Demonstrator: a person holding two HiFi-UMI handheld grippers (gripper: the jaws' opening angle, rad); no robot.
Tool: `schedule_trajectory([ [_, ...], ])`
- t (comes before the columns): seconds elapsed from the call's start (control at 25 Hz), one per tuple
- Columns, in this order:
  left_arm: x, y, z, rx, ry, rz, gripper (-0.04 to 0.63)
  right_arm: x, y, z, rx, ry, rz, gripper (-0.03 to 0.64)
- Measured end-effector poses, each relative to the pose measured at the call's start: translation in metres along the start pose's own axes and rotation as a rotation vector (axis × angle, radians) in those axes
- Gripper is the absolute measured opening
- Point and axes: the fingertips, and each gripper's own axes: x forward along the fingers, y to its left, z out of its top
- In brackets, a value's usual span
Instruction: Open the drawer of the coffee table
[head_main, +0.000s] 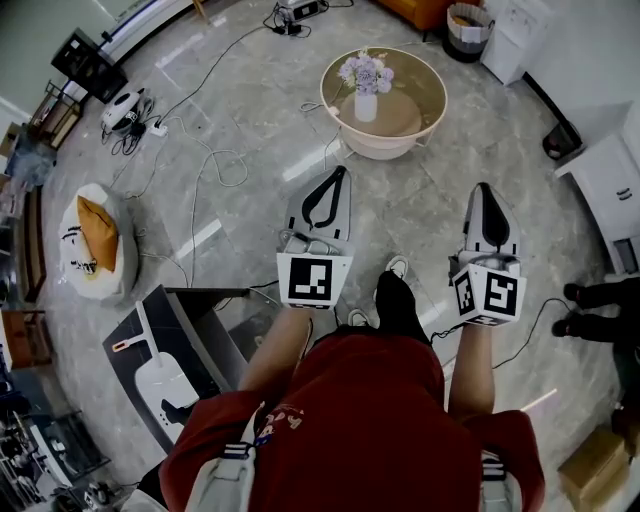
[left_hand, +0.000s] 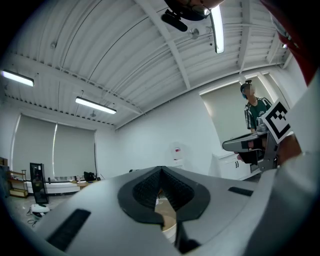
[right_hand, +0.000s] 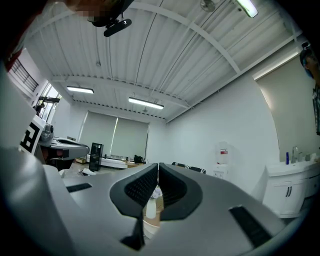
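The round coffee table (head_main: 335, 106) stands on the marble floor ahead of me, with a white vase (head_main: 366, 106) of purple flowers (head_main: 366, 71) on its tan top. I cannot make out a drawer on it from here. My left gripper (head_main: 341, 172) is held level, short of the table's near side, its jaws together and empty. My right gripper (head_main: 484, 187) hangs further right, also shut on nothing. The table top (left_hand: 167, 218) shows below the closed tips of the left gripper (left_hand: 160, 170) in its own view. The vase (right_hand: 150, 209) shows under the right gripper (right_hand: 158, 166).
Cables (head_main: 215, 165) trail over the floor left of the table. A white bag with an orange cushion (head_main: 96, 238) lies at far left and a dark desk (head_main: 190, 325) at lower left. White cabinets (head_main: 615, 185) and a bystander's shoes (head_main: 578, 296) are at right.
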Motion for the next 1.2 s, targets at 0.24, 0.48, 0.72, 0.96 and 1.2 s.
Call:
schedule_trajectory([
  [0.24, 0.043, 0.012, 0.0, 0.007, 0.003, -0.004, 0.012, 0.045, -0.014, -0.006, 0.008, 0.003, 0.006, 0.023],
  [0.48, 0.104, 0.035, 0.005, 0.033, -0.027, 0.011, 0.012, 0.111, -0.034, -0.01, 0.016, -0.029, 0.012, 0.023],
  [0.72, 0.196, 0.045, 0.027, 0.059, -0.06, 0.016, 0.012, 0.191, -0.083, 0.006, 0.02, -0.078, 0.007, 0.023],
  [0.96, 0.275, 0.052, 0.028, 0.078, -0.052, 0.03, 0.012, 0.261, -0.127, -0.009, 0.031, -0.061, 0.018, 0.023],
  [1.2, 0.305, 0.074, 0.01, 0.073, -0.026, 0.036, 0.012, 0.303, -0.121, -0.025, 0.033, -0.03, 0.029, 0.023],
])
